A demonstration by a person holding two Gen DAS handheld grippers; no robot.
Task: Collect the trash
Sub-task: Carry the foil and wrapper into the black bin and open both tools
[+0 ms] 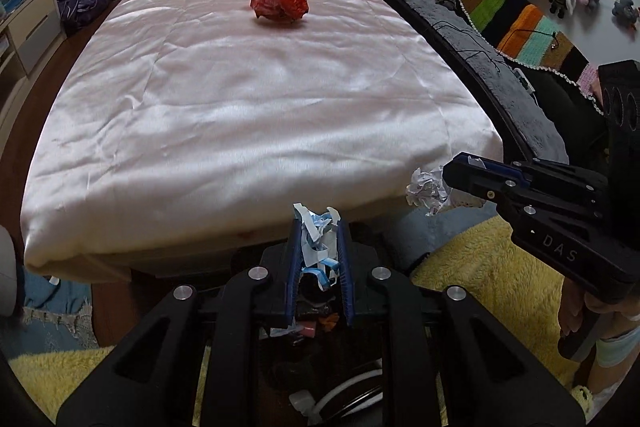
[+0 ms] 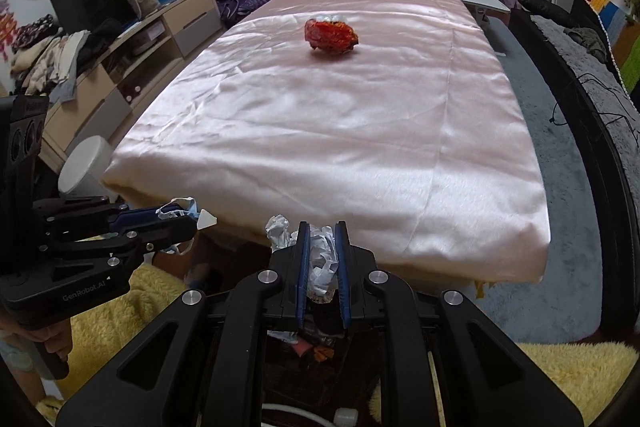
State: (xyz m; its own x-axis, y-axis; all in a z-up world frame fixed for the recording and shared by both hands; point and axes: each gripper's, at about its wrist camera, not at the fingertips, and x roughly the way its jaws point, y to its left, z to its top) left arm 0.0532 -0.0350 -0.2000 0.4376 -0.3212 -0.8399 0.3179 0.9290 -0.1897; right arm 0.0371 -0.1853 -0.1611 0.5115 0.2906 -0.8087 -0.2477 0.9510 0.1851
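Two grippers pinching trash at the near end of the bed

Left gripper [image 1: 317, 227] is clamping a white-and-blue paper scrap [image 1: 316, 239]. Right gripper [image 2: 322, 243] is squeezing a crumpled white paper wad [image 2: 320, 259]. Farther along the pink bed cover [image 1: 240, 99], a crumpled red wrapper [image 1: 280, 4] is lying at mid-bed.

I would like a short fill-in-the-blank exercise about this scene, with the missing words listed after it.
1. The left gripper holds a white and ____ scrap between its jaws.
2. The right gripper is shut on a crumpled ball of ____ paper.
3. One piece of trash lies on the pink bedcover: a crumpled ____ wrapper.

Missing words: blue; white; red
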